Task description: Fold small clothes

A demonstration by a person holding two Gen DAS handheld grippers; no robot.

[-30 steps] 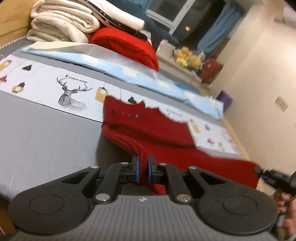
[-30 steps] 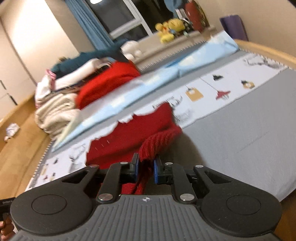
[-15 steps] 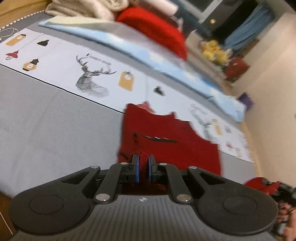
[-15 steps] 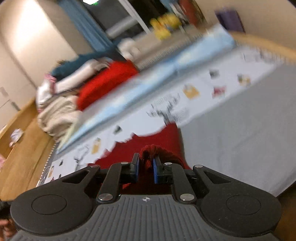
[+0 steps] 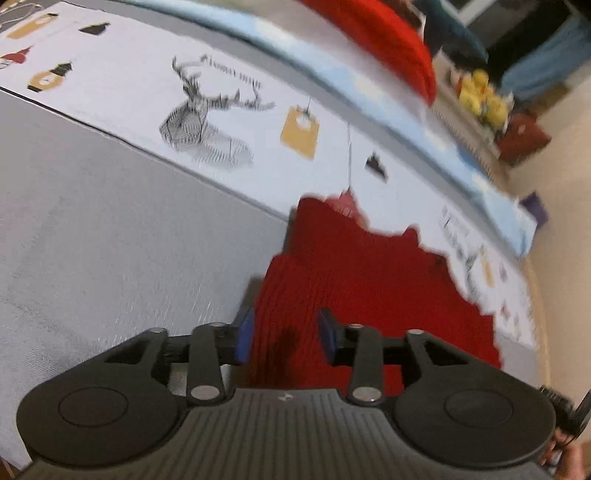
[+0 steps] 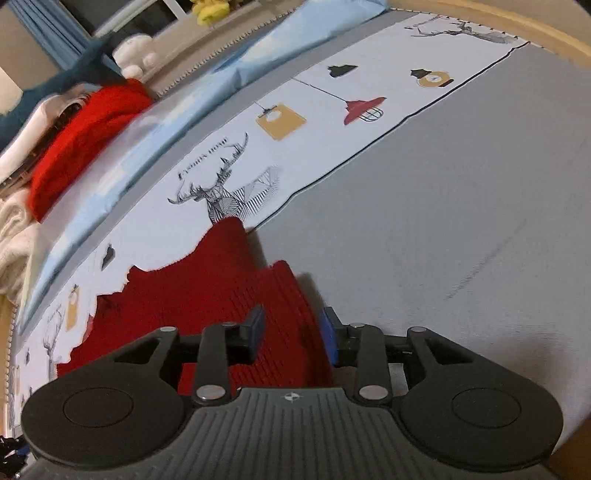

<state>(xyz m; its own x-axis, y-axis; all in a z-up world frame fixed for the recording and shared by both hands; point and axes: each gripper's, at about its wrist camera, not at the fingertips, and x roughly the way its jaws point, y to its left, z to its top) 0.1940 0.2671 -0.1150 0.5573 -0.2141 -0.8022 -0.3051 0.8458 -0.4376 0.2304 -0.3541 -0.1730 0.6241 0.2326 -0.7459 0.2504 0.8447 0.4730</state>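
A small red knit garment (image 5: 373, 280) lies flat on the grey and white bed cover (image 5: 110, 229). My left gripper (image 5: 286, 334) is open, its blue-padded fingers apart just over the garment's near left corner. In the right wrist view the same garment (image 6: 207, 291) lies under my right gripper (image 6: 293, 330), which is open over the near right corner. Neither gripper holds cloth.
A light blue folded sheet (image 6: 177, 122), a bright red knit pile (image 6: 81, 147) and cream towels (image 6: 11, 236) lie along the far side of the bed. Yellow plush toys (image 5: 484, 99) sit beyond. The wooden bed edge (image 6: 517, 29) runs at the right.
Both grippers were shut on the red garment and held it up; they lowered it onto the bed and opened, letting it go.
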